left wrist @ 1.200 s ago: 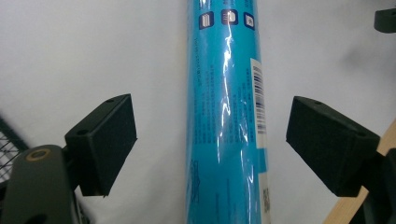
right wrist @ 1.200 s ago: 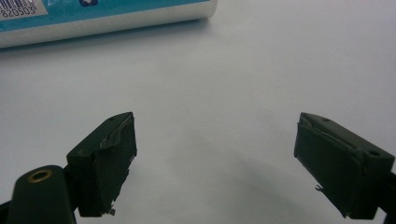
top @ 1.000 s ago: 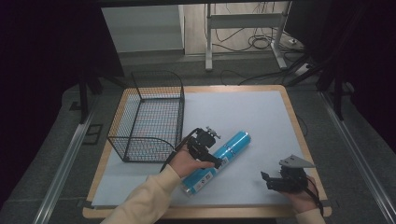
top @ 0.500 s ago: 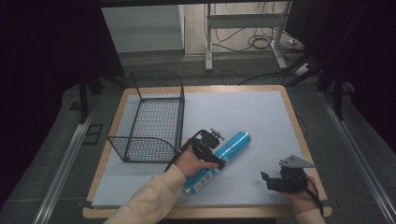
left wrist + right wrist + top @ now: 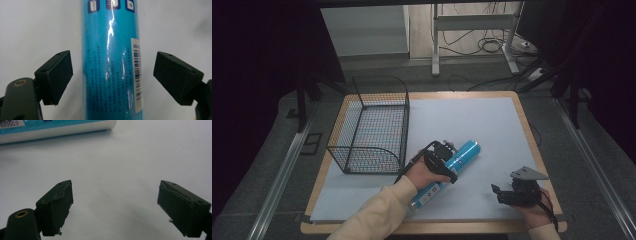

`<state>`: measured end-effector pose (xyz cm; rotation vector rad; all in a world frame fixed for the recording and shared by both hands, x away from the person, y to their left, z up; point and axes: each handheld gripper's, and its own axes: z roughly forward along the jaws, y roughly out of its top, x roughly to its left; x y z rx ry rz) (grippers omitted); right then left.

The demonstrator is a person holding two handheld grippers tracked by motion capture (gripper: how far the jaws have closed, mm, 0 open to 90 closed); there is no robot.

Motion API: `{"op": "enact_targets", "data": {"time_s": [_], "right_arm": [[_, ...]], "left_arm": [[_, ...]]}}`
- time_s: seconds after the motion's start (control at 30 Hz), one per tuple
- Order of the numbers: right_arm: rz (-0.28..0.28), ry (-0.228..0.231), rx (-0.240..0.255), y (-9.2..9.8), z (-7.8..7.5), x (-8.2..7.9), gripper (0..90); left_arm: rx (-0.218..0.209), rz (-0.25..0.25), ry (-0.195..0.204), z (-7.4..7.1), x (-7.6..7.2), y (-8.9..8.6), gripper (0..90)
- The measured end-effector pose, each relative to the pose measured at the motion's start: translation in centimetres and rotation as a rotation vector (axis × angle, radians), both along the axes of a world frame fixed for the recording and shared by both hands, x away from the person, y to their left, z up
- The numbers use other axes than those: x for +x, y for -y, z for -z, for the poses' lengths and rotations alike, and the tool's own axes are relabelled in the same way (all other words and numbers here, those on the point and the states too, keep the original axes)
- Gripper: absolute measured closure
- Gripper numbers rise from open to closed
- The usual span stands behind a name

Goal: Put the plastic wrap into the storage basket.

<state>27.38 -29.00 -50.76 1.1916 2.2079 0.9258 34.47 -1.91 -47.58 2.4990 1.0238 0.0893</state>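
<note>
A long blue tube (image 5: 451, 167) with a barcode label lies slanted on the white table sheet (image 5: 472, 125). My left gripper (image 5: 443, 159) hovers over its middle, open. In the left gripper view the blue tube (image 5: 112, 60) runs up between the two black pads (image 5: 56, 75), with a gap on each side. My right gripper (image 5: 502, 194) rests near the table's front right, open, nothing between its jaws. In the right gripper view the blue tube's end (image 5: 57, 128) lies at the top left, beyond my right gripper (image 5: 115, 205).
A black wire basket (image 5: 372, 130) stands at the left of the sheet, just left of the tube. The wooden table edge (image 5: 427, 229) runs along the front. Desk legs and cables (image 5: 472, 45) lie beyond the far side.
My left gripper has shifted slightly down along the tube toward the front. The tube and the right gripper have stayed in place.
</note>
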Motion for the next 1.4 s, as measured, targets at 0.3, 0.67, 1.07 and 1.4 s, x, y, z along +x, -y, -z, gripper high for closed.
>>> {"op": "enact_targets", "data": {"time_s": [0.3, 0.67, 1.07, 1.4], "right_arm": [[-0.002, 0.001, -0.002, 0.0, 0.0, 0.0, 13.6], [-0.002, 0.000, -0.005, 0.0, 0.0, 0.0, 13.6], [-0.001, 0.001, -0.010, 0.0, 0.0, 0.0, 13.6], [0.003, 0.008, -0.011, 0.0, -0.1, 0.0, 13.6]], "left_arm": [[0.025, 0.010, -0.036, 1.0, 0.2, 0.4, 16.6], [0.064, 0.003, -0.073, 2.0, 0.6, 0.7, 25.8], [0.064, -0.007, -0.101, 2.0, 1.1, 0.6, 31.0], [0.083, 0.004, -0.123, 1.8, 1.4, 0.7, 31.2]]}}
